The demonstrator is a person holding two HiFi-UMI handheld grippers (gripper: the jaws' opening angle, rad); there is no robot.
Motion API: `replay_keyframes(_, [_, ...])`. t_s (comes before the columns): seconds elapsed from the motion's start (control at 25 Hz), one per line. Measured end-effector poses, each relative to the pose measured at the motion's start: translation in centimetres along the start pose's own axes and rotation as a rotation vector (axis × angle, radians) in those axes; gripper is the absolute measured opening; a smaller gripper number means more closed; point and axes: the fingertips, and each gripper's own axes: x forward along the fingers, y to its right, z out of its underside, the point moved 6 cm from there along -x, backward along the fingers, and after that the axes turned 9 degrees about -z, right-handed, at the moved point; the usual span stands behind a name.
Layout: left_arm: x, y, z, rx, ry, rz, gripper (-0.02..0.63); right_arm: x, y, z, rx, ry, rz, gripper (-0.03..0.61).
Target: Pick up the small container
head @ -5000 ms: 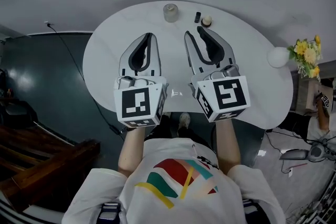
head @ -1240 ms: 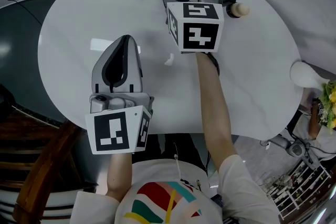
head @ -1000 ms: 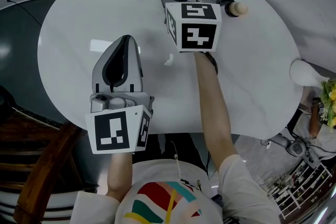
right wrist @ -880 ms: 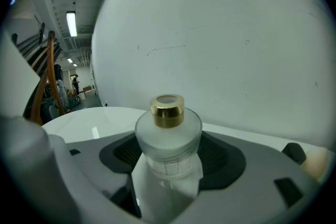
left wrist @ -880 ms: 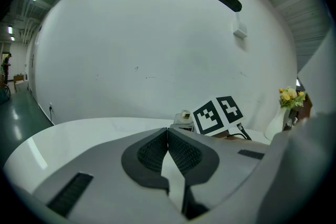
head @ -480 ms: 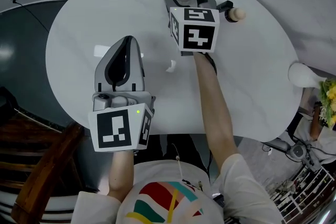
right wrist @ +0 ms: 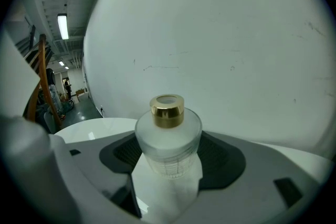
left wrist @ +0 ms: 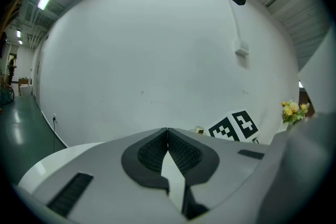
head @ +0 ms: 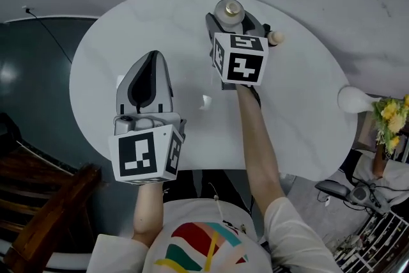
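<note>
The small container is a frosted glass jar with a gold cap, standing near the far edge of the white oval table. My right gripper is stretched out to it, and in the right gripper view its dark pads press the jar from both sides: my right gripper is shut on it. Whether the jar's base touches the table is hidden. My left gripper rests over the table's left part, jaws shut together with nothing between them.
A tiny bottle with a cream cap and a small black piece stand just right of the container. A white scrap lies mid-table. A white globe and yellow flowers sit beyond the table's right edge.
Five seconds ago both grippers were near my body and the container stood alone. The right gripper has since reached out and shut on it. The left gripper has stayed put.
</note>
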Motion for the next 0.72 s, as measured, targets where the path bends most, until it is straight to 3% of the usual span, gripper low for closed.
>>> replay_keyframes(0.36, [-2.2,1.2,-4.0,0.010,0.098,0.011,0.016,-4.7,-1.0,-3.4,0.008,0.044,-0.008,0.333])
replay_keyframes(0.72, [-5.5,2.1,-6.5,0.035,0.160,0.007,0.016,-10.1,-2.7,-6.2,-0.045,0.078,-0.010,0.333])
